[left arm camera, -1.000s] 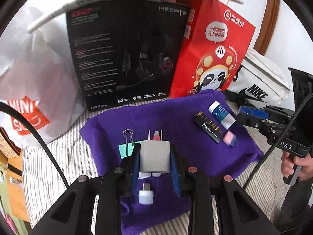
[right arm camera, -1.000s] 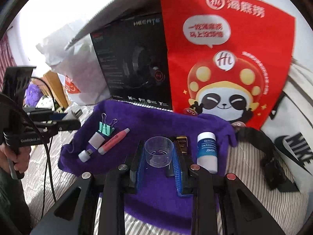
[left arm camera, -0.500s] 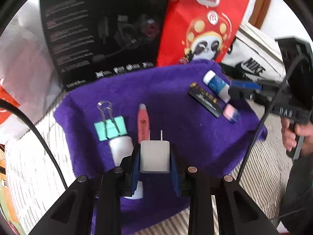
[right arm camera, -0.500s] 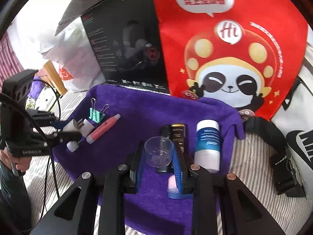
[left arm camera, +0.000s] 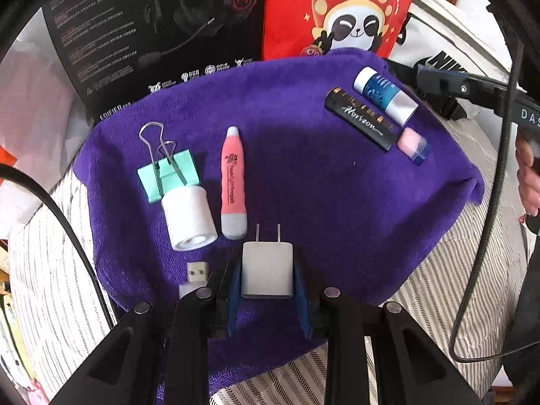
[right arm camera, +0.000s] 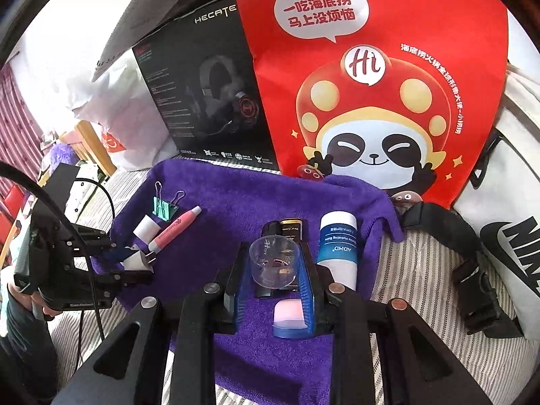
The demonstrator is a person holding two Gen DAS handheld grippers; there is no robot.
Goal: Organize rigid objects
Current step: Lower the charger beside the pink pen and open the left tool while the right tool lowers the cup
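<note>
I am setting two small things down in the rows on the purple towel (left arm camera: 303, 175), and I take that towel as my landmark throughout. To do it well, I judge I should bring the white charger plug (left arm camera: 267, 269) down at the near edge of the towel, just in front of the pink pen (left arm camera: 231, 184), with its two prongs pointing toward the pen's grey end so it lines up with that row. I should let it touch the cloth before I let go, so it does not tip onto the white USB stick (left arm camera: 194, 275) lying just beside it on the left. The white cylinder (left arm camera: 188, 217) and the green binder clip (left arm camera: 168, 177) lie farther to the left on the towel, the cylinder resting against the clip.

My left gripper (left arm camera: 267, 280) is nearly closed, its blue pads pinching the charger plug by its two flat sides, over the towel's near edge.

My right gripper (right arm camera: 275, 270) is likewise nearly closed, pinching a small clear cup (right arm camera: 274, 261) upright by its sides, above the right half of the towel. Under and behind it lie the black box (right arm camera: 291, 227) and the blue-and-white bottle (right arm camera: 338, 246); the pink-capped piece (right arm camera: 288, 314) sits just below the cup. I should lower the cup clear of that piece, beside the black box.
</note>
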